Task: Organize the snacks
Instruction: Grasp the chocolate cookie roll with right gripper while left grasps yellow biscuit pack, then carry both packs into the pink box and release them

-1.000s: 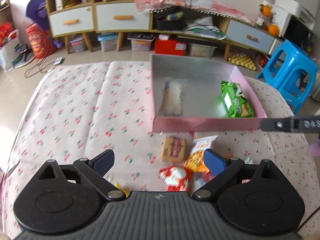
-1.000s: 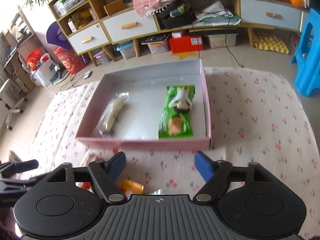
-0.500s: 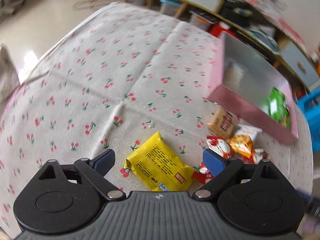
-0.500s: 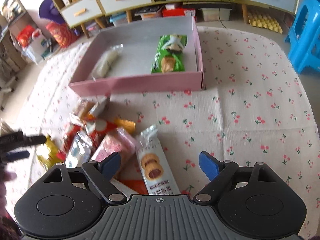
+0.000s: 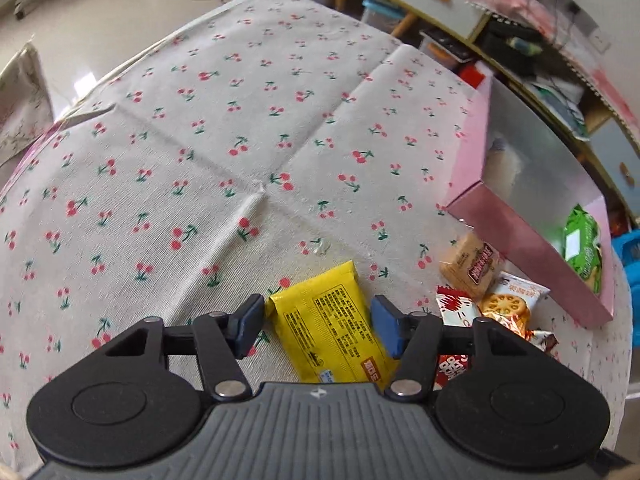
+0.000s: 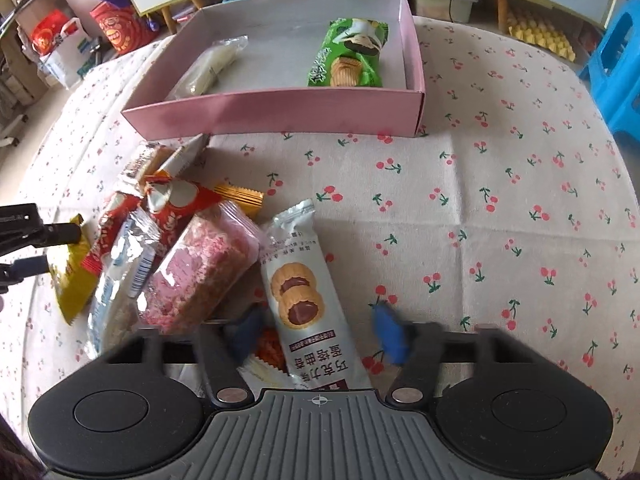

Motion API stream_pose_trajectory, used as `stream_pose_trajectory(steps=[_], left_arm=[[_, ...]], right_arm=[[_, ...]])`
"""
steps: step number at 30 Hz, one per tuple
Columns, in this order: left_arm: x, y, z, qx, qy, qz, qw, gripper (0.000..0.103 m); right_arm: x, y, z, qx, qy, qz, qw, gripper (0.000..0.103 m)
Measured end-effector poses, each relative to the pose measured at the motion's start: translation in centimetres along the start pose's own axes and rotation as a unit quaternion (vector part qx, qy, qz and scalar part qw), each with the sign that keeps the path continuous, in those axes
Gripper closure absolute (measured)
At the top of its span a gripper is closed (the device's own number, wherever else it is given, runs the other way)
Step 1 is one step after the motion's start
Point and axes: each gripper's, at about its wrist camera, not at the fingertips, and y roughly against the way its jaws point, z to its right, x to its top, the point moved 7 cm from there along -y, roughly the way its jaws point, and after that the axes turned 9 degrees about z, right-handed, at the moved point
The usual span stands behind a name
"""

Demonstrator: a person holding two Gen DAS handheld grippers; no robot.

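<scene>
The left hand-held gripper has just been closing around the yellow packet, pads beside its edges but seemingly not yet pressing. The right hand-held gripper, also just closing and blurred, straddles the silver biscuit pack with a gap on its right side. Both packs lie flat on the bench, short of the pink box ahead; thin slippery wrappers could slide out, or the right pad could snag the pink pack alongside.
</scene>
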Motion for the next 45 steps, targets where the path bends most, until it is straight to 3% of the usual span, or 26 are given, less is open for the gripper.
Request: stream_pose_trajectory(steps=[2,3,6,9,11,13,15,18,23,27,34,36,37,45], left_arm=[[0.1,0.0,0.3,-0.012,-0.022,-0.003,0.9997,0.054],[0.3,-0.3,0.6,-0.021,-0.04,-0.005,0.999,0.054],[0.7,-0.7,1.8,-0.051,-0.115,-0.012,0.992,0.054],[0.9,-0.9,2.3,-0.076,-0.16,-0.014,0.9841,0.053],[1.0,-0.9,2.2,-0.078,-0.159,-0.008,0.9841,0.051],[1.1,-1.0,2.2,-0.07,-0.15,-0.001,0.9863,0.038],[1.1,-0.9,2.3,-0.068,-0.144,-0.001,0.9873,0.03],[1.0,-1.1,2.3,-0.052,-0.129,-0.006,0.9903,0.029],[0.1,-1.3,2.1,-0.036,-0.102,-0.026,0.9938,0.032],[-0.2,-1.0,2.1,-0.022,-0.107,-0.013,0.9939,0.037],[-0.1,-0.8,1.9,-0.029,-0.11,-0.007,0.9935,0.053],[0.0,-0.7,1.8,-0.032,-0.112,-0.008,0.9932,0.054],[0.0,-0.7,1.7,-0.034,-0.111,-0.008,0.9932,0.054],[0.4,-0.3,1.6,-0.045,-0.099,-0.007,0.994,0.056]], right_arm=[[0.3,0.3,0.3,0.005,-0.004,0.008,1.0,0.071],[0.5,0.4,0.6,0.003,-0.011,0.012,1.0,0.073],[1.1,0.6,1.8,-0.011,-0.03,0.026,0.999,0.073],[1.6,0.7,2.7,-0.016,-0.041,0.044,0.998,0.072],[2.0,0.5,3.0,-0.01,-0.049,0.048,0.998,0.069],[2.0,0.4,3.2,-0.005,-0.058,0.046,0.997,0.068],[2.0,0.5,3.2,0.001,-0.063,0.041,0.997,0.058],[2.2,0.7,3.2,0.009,-0.075,0.04,0.996,0.048],[2.2,1.2,3.1,0.006,-0.076,0.039,0.996,0.047],[1.7,0.8,3.2,0.005,-0.082,0.024,0.996,0.048],[1.1,0.1,3.2,0.0,-0.078,0.015,0.997,0.052],[1.1,0.1,3.1,-0.006,-0.066,0.019,0.998,0.071],[1.1,0.1,3.0,-0.004,-0.064,0.019,0.998,0.072],[1.6,0.1,3.2,-0.001,-0.072,0.023,0.997,0.073]])
